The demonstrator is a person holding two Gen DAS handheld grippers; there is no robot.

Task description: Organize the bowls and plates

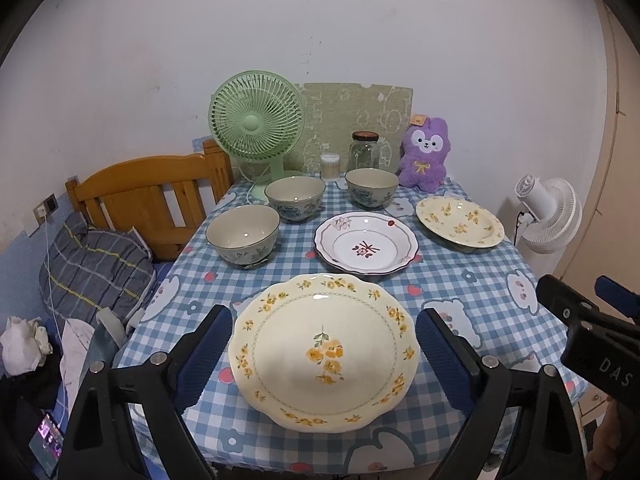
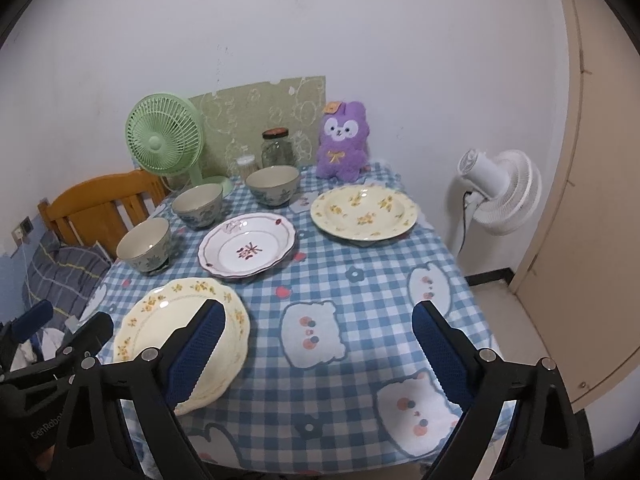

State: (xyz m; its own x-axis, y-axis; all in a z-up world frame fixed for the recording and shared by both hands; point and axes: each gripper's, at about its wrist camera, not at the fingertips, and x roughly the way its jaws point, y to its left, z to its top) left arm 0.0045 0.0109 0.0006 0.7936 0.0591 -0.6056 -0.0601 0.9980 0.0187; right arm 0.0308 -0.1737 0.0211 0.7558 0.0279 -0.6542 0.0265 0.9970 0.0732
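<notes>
**On the checked table: both grippers spread, nothing held**

On the near edge of the blue checked tablecloth lies the large yellow-flowered plate, flat and right way up. My left gripper hangs above it, jaws spread wide; in the left wrist view one blue pad shows on each side of the plate's rim. Whether the pads touch the rim I cannot tell. Nothing is pinched.

My right gripper is also spread wide, over bare cloth to the right of that plate. Its left pad overlaps the plate's right edge in the right wrist view; contact unclear. It holds nothing.

Behind the large plate, mid-table: the white plate with red motif, scalloped rim, dark edging. To its right and farther back: the deep yellow plate, near the table's right edge. All three plates lie apart from one another.

Bowls, three, all upright, cream inside with blue pattern outside:
- near bowl, left side, close to the table's left edge
- middle bowl, behind it
- far bowl, rightmost, just in front of the glass jar

Back row against the wall: green fan, small toothpick tub, jar, purple plush toy. A white fan stands on the floor right of the table; a wooden bed frame sits left.
</notes>
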